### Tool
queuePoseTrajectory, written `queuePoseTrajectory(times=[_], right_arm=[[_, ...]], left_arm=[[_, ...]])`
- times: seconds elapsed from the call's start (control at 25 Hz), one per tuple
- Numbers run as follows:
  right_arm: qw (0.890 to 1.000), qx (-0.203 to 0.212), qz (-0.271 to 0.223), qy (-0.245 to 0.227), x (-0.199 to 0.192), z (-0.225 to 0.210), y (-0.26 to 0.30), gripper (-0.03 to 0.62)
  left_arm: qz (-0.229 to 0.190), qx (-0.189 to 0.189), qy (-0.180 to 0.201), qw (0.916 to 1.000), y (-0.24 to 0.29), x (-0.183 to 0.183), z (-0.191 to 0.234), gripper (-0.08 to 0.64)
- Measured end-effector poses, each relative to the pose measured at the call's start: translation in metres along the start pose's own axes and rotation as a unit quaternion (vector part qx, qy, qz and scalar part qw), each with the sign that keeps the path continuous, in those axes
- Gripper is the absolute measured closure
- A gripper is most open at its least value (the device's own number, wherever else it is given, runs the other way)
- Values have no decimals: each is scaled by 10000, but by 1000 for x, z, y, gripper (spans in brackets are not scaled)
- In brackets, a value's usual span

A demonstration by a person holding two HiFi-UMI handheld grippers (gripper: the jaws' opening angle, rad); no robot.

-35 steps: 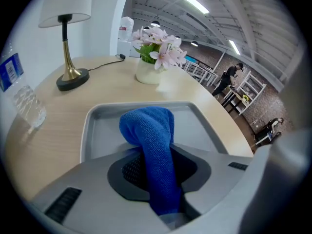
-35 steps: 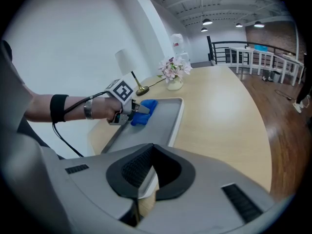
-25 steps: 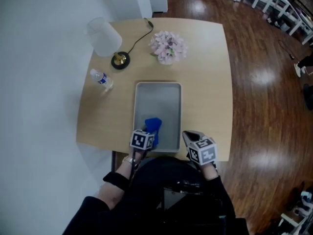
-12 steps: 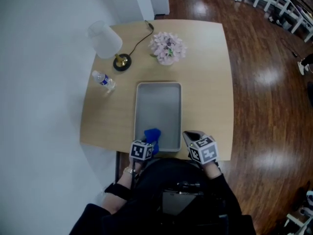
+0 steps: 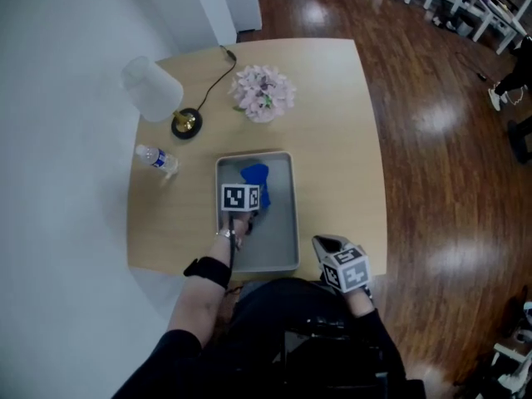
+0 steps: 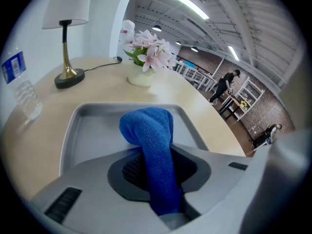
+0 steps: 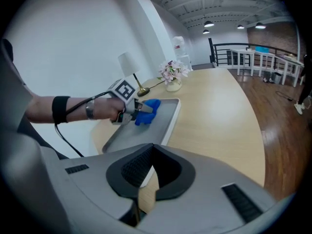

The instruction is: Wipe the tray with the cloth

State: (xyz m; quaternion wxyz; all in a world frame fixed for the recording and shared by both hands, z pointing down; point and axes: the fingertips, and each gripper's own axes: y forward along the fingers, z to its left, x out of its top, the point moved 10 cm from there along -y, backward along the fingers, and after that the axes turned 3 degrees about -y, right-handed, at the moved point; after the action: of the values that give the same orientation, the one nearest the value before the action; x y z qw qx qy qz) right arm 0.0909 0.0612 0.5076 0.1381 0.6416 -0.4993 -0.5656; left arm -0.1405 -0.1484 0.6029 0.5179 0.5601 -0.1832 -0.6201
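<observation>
Left gripper (image 6: 158,156) (image 5: 248,191) had its jaws partly closed, clamped on the blue cloth (image 6: 148,130). The cloth ran up between the 2 pads and bunched out just past the tips. The bunched end (image 5: 256,175) sat on the floor of the grey metal tray (image 5: 283,223), directly under and ahead of this gripper, near the tray's far end. Right gripper (image 7: 153,169) (image 5: 327,243) had its jaws part-way apart with nothing between them. It hung over the near table edge, just right of the tray's near right corner, well apart from the cloth. Past the left gripper on the wooden table (image 5: 332,140) were the pink flowers (image 5: 263,91) ahead, a white-shade lamp (image 5: 154,94) ahead-left and a water bottle (image 5: 158,159) to its left.
</observation>
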Motion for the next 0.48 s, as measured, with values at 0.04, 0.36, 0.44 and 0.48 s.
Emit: queuePoseTrajectory(times=[0.04,0.36,0.44,0.48], right_arm=[[10000,-64,21,70,-3,-1,-2,588],[9976,-454,36,512,-24,-16,-17,588],[9975,-451,41,534,-26,-17,-19,588],[9978,-433,48,501,-26,-17,-19,588]], left_arm=[[-63,12,-55,10000,8,16,4,451],[-81,38,-122,9999,39,52,10,451],[-91,6,-103,9999,38,48,6,450],[-112,-14,-126,9999,37,48,5,449]])
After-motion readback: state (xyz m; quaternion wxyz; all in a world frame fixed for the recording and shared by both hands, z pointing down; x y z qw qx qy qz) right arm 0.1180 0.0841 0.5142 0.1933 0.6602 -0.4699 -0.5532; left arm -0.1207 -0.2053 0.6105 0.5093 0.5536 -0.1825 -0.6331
